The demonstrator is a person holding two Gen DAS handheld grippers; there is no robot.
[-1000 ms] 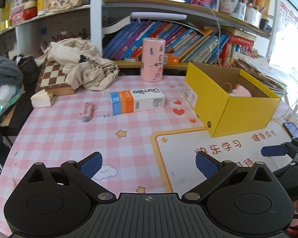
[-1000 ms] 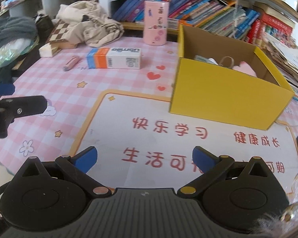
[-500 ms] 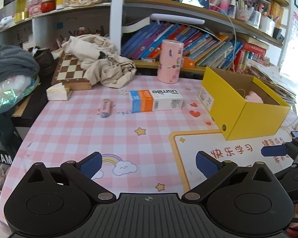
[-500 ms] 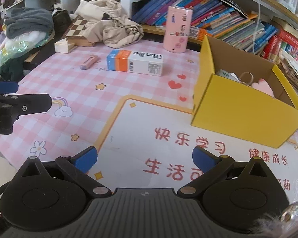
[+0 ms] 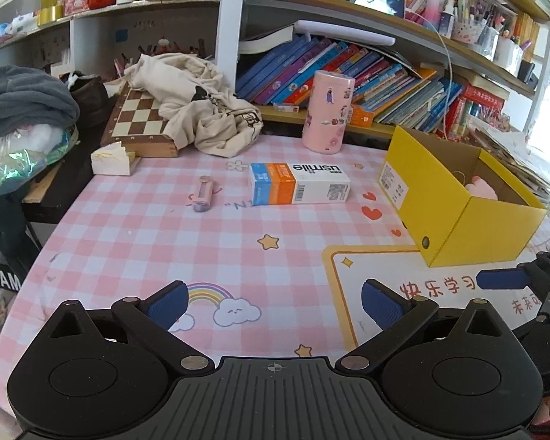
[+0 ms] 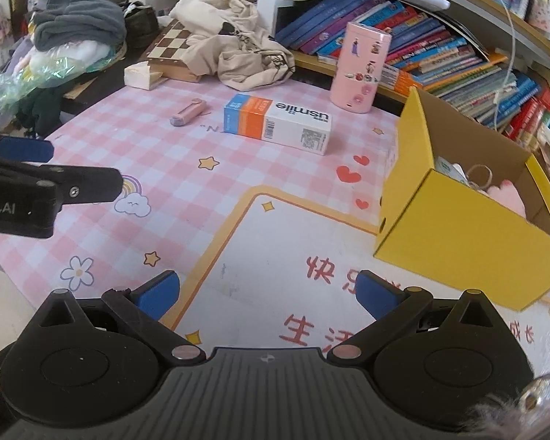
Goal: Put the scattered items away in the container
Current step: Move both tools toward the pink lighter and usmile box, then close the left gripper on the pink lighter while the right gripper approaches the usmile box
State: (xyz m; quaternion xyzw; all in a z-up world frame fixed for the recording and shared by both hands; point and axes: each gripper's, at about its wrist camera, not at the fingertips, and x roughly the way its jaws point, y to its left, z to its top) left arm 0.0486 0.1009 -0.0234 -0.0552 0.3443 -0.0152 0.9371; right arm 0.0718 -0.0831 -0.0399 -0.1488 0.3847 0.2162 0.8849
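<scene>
A white, orange and blue usmile box [image 5: 299, 188] [image 6: 277, 123] lies flat mid-table. Left of it lies a small pink pen-like item [image 5: 202, 198] [image 6: 187, 112]. An open yellow cardboard box [image 5: 454, 201] [image 6: 469, 220] stands to the right, holding a pink soft item, a ring and a packet. My left gripper [image 5: 273, 304] hovers open over the near table, well short of both items. My right gripper [image 6: 266, 293] is open above the white mat, nothing between its fingers. Each gripper shows at the edge of the other's view.
A pink cylinder [image 5: 327, 113] stands behind the usmile box. A chessboard [image 5: 139, 121] under beige cloth [image 5: 201, 110] and a tissue block [image 5: 112, 159] sit at the back left. Book shelves line the rear. The pink checked tablecloth [image 5: 157, 242] ends at the left.
Both grippers have drawn back and risen from the table, so the yellow box and items look farther off. Both stay open; no item moved.
</scene>
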